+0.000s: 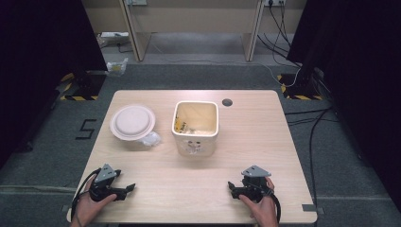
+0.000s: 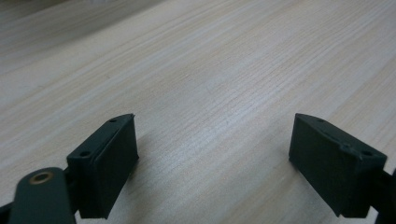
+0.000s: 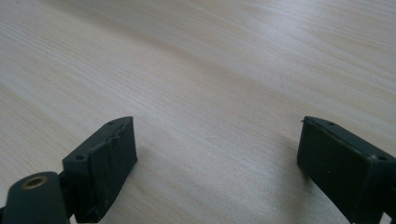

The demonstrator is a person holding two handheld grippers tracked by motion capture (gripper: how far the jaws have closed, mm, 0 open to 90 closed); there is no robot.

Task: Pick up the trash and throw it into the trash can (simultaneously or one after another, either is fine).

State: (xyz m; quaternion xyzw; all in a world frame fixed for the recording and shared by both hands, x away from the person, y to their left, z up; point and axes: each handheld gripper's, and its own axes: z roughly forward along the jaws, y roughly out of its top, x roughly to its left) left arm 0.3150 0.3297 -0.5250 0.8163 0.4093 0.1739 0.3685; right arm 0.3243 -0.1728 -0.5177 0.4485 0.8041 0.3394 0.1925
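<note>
A cream square tub (image 1: 195, 126) stands open at the middle of the wooden table (image 1: 246, 142), with some pale contents inside. Its round lid (image 1: 132, 121) lies to the left, with a crumpled clear plastic piece (image 1: 152, 139) beside it. My left gripper (image 1: 128, 189) rests near the front left edge, held by a hand, jaws wide apart over bare wood (image 2: 215, 135). My right gripper (image 1: 231, 187) rests near the front right edge, also open with nothing between its jaws (image 3: 217, 144).
A small round hole (image 1: 227, 102) sits in the tabletop behind the tub. Cables (image 1: 312, 137) trail on the grey floor to the right. A desk frame (image 1: 194, 28) stands beyond the table. Dark curtains flank both sides.
</note>
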